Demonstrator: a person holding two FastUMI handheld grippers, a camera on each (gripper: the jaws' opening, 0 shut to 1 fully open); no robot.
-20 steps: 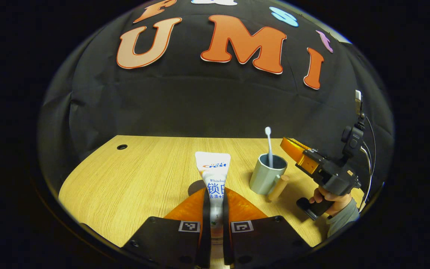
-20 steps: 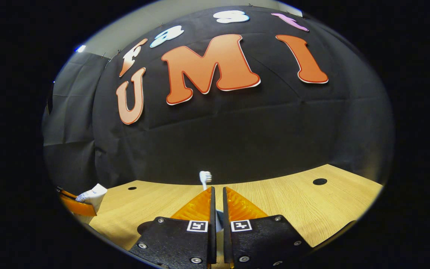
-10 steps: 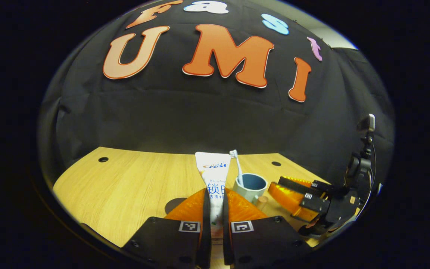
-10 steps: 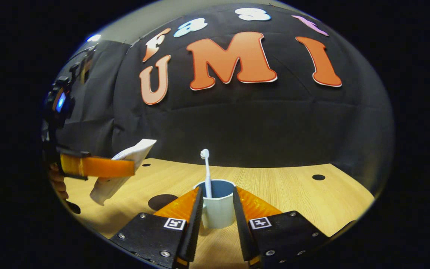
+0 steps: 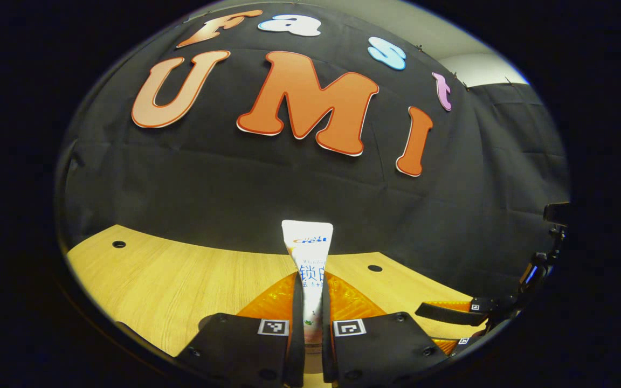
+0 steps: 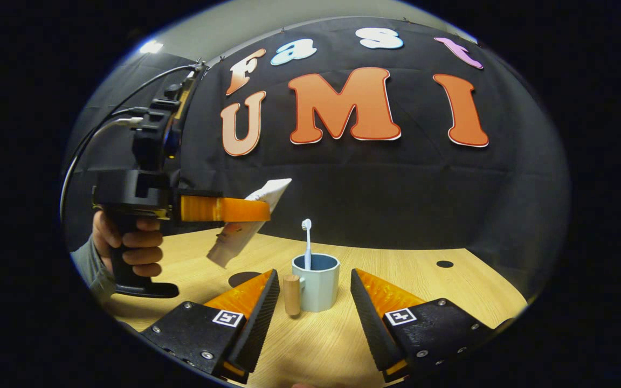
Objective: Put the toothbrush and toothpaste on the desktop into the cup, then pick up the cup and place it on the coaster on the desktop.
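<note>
The cup (image 6: 316,281) stands on the table (image 6: 450,302) with the toothbrush (image 6: 306,243) upright inside, between the right gripper's (image 6: 313,304) wide-spread fingers; the left gripper (image 5: 310,302) clamps the toothpaste (image 5: 307,253) above the table

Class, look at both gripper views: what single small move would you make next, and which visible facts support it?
Probably carry the left gripper rightward until the toothpaste hangs over the cup. The tube is clamped and held in the air to the cup's left; the toothbrush already stands inside; the right gripper is open, its fingers apart from the cup.
</note>
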